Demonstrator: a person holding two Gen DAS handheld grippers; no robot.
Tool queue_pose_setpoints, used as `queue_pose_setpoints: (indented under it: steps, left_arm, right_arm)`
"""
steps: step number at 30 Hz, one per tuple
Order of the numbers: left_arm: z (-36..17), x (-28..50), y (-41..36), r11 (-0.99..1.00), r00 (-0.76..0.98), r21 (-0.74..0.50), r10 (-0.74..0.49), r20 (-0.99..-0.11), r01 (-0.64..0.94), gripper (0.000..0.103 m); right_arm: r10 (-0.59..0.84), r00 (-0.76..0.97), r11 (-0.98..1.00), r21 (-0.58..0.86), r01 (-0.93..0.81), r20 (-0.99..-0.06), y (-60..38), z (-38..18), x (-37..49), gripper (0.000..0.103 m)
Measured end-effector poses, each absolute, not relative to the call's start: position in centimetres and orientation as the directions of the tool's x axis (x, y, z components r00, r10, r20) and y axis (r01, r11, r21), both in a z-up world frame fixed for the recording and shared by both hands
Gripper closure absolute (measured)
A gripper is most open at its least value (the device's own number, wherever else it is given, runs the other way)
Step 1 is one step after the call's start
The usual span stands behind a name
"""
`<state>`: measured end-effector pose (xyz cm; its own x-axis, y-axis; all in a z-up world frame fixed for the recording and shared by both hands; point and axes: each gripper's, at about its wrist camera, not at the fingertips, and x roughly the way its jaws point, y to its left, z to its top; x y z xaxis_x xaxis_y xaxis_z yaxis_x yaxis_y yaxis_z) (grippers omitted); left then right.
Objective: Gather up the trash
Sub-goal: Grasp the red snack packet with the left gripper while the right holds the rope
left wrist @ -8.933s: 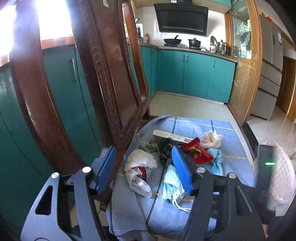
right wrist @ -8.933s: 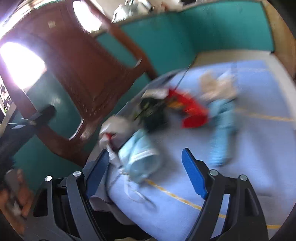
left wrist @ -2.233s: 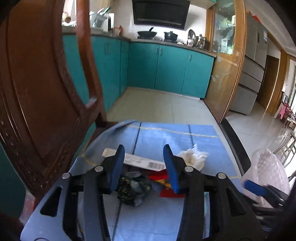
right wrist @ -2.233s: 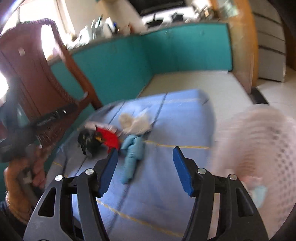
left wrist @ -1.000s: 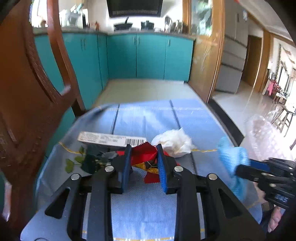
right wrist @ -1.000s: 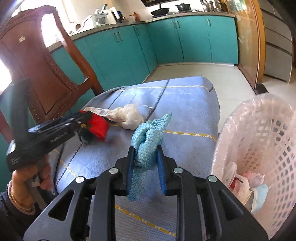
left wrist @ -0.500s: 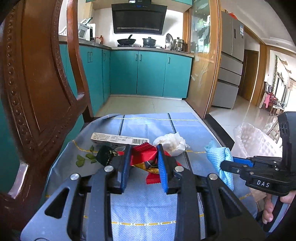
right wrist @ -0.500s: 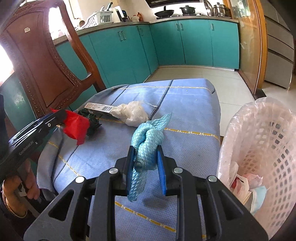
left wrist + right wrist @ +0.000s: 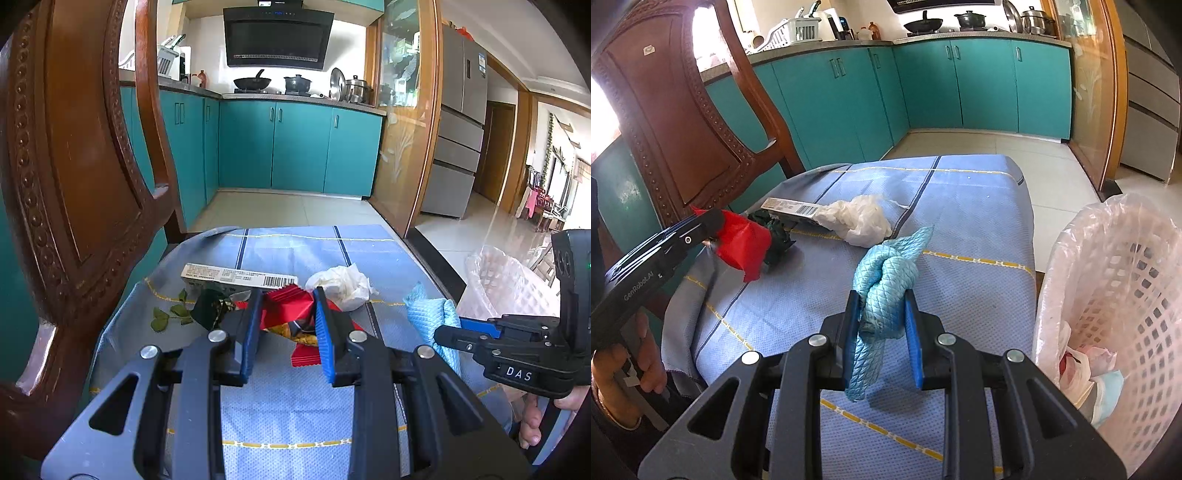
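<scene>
L tongs [image 9: 288, 332] clamp red wrapper [image 9: 291, 308], R tongs [image 9: 882, 332] clamp blue cloth [image 9: 886, 277]; loose cloth tail may snag basket [image 9: 1108, 229] rim w/ drop.

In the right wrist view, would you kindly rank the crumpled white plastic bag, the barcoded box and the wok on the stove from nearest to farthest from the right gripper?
From the right gripper, which is shut on the knotted blue cloth:
1. Crumpled white plastic bag, just ahead and slightly left on the tablecloth.
2. Barcoded box, behind the bag, farther left.
3. Wok, on the stove at the far kitchen wall.
</scene>
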<state>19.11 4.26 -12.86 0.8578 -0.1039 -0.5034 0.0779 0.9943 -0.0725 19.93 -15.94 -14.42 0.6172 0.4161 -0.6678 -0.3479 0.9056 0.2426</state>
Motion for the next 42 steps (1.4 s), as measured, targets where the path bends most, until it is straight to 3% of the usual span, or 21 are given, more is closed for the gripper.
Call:
queue_pose_setpoints:
  steps: [42]
  left_arm:
    - [-13.9, 19.6, 3.5, 0.993, 0.83, -0.06, -0.116, -0.546, 0.099, 0.074]
  right_arm:
    - [0.401, 0.626, 0.909, 0.209, -0.36, -0.668, -15.8, -14.4, 19.4, 0.079]
